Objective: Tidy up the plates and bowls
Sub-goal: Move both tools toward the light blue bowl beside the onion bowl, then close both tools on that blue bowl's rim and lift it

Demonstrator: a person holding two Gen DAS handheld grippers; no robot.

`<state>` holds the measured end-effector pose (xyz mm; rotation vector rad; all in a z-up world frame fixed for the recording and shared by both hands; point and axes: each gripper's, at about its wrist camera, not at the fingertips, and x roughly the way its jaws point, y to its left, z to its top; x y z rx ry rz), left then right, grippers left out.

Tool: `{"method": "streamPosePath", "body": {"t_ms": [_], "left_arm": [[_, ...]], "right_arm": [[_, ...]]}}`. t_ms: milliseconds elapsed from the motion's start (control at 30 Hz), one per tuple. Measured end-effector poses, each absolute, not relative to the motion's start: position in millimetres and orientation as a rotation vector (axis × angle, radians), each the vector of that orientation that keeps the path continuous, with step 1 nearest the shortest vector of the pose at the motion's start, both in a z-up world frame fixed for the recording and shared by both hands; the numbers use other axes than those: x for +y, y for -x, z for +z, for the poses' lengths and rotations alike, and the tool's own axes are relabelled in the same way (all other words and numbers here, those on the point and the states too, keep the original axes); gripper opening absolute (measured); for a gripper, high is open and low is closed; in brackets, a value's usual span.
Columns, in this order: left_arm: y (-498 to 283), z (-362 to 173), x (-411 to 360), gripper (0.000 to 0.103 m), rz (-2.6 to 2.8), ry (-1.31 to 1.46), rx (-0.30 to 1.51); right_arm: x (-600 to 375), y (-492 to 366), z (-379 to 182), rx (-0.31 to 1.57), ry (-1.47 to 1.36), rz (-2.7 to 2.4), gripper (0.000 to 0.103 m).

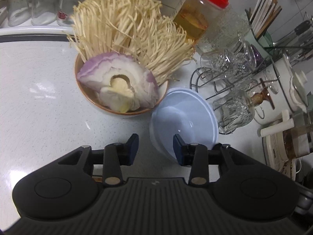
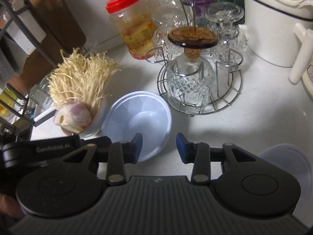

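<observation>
A pale blue plastic bowl (image 1: 185,113) (image 2: 140,115) stands empty on the white counter, touching a brown-rimmed ceramic bowl (image 1: 121,114) (image 2: 93,131) that holds enoki mushrooms and a cut onion. My left gripper (image 1: 156,147) is open astride the blue bowl's near left wall, one finger inside and one outside, neither pad pressing. My right gripper (image 2: 158,147) is open across the same bowl's right rim, left finger over the inside, right finger over bare counter. A second pale blue bowl (image 2: 287,156) shows at the lower right, partly hidden behind the right gripper.
Close behind the blue bowl is a wire rack (image 2: 225,105) of upturned cut-glass tumblers. Further back are a red-lidded jar (image 1: 197,17) (image 2: 135,25), a chopstick holder (image 1: 262,31) and a white pot (image 2: 273,29). Upturned glasses (image 1: 41,4) line the back left. A dark shelf frame (image 2: 25,39) stands left.
</observation>
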<state>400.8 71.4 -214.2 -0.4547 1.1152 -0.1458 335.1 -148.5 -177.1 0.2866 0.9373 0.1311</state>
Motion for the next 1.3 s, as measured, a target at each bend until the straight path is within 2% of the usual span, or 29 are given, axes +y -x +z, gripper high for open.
{"method": "streamPosePath", "body": {"t_ms": [167, 200, 333, 367, 500, 933, 1300], "left_arm": [[-405.7, -224.2, 67.2, 0.030, -0.152, 0.448, 1.131], [-406.8, -225.1, 66.5, 0.025, -0.155, 0.448, 1.135], [-409.6, -226.2, 64.0, 0.014, -0.172, 0.443, 1.137], [-409.1, -225.2, 63.2, 0.013, -0.175, 0.443, 1.135], [-407.0, -222.6, 60.9, 0.013, -0.176, 0.444, 1.138], [-383.5, -207.4, 44.4, 0.013, -0.197, 0.420, 1.147], [-359.5, -158.7, 24.2, 0.013, -0.212, 0.374, 1.084]], "right_arm": [[-145.2, -341.7, -192.7, 0.958, -0.291, 0.090, 0.032], [-145.7, -341.8, -195.5, 0.964, -0.302, 0.090, 0.029], [-148.4, -341.5, -202.2, 0.971, -0.348, 0.111, 0.027], [-149.0, -342.3, -203.3, 0.977, -0.362, 0.126, 0.023], [-151.8, -341.7, -203.7, 0.984, -0.371, 0.130, 0.019], [-169.0, -314.3, -193.8, 0.985, -0.365, 0.147, 0.018], [-184.8, -288.1, -154.2, 0.931, -0.345, 0.195, 0.019]]}}
